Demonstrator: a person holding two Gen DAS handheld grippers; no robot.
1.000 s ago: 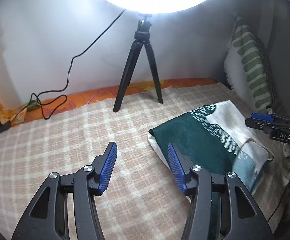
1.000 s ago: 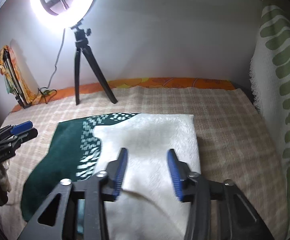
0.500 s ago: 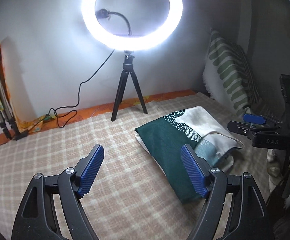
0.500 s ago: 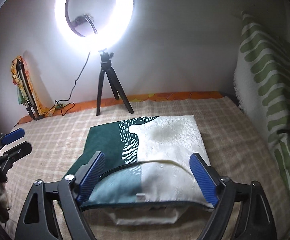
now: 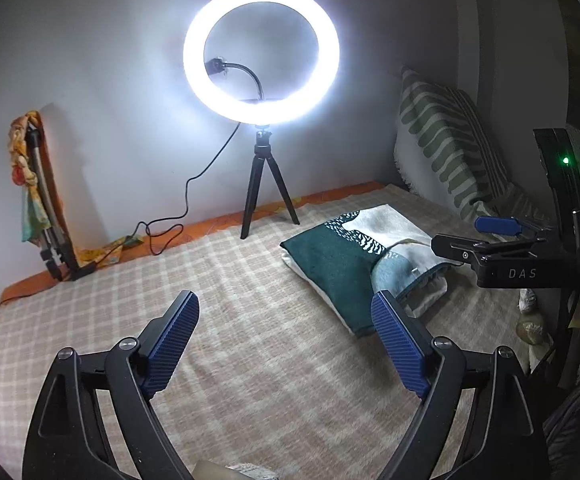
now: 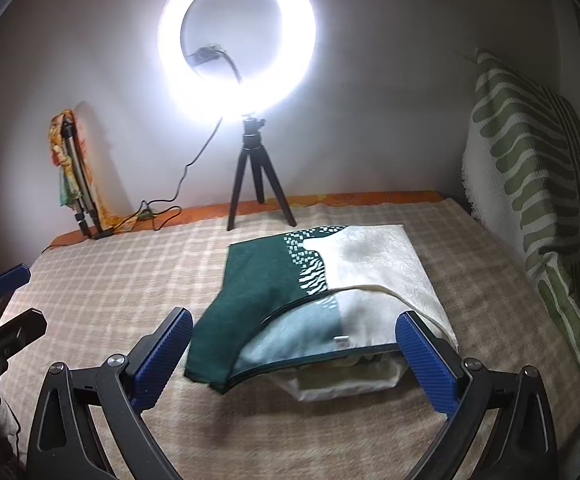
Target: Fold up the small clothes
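Note:
A folded green and cream cloth (image 6: 313,288) lies on the checked blanket (image 6: 130,280), its top layer arched up at the near edge. My right gripper (image 6: 293,340) hangs above and in front of that near edge, jaws opening wide, pads apart from the fabric. In the left wrist view the same cloth (image 5: 341,264) lies to the right. My left gripper (image 5: 286,328) is over bare blanket (image 5: 170,272) to its left, jaws opening with nothing between them. The right gripper (image 5: 485,236) shows at the right edge there; the left gripper (image 6: 14,300) shows at the far left of the right wrist view.
A lit ring light on a black tripod (image 6: 256,176) stands at the back by the wall, its cable (image 6: 162,212) trailing left. A folded stand wrapped in orange cloth (image 6: 74,176) leans at the back left. A green-striped cushion (image 6: 537,184) leans at the right.
Both grippers have let go of the cloth, opened wide and drawn back and upward. The cloth now lies folded and farther off in both views.

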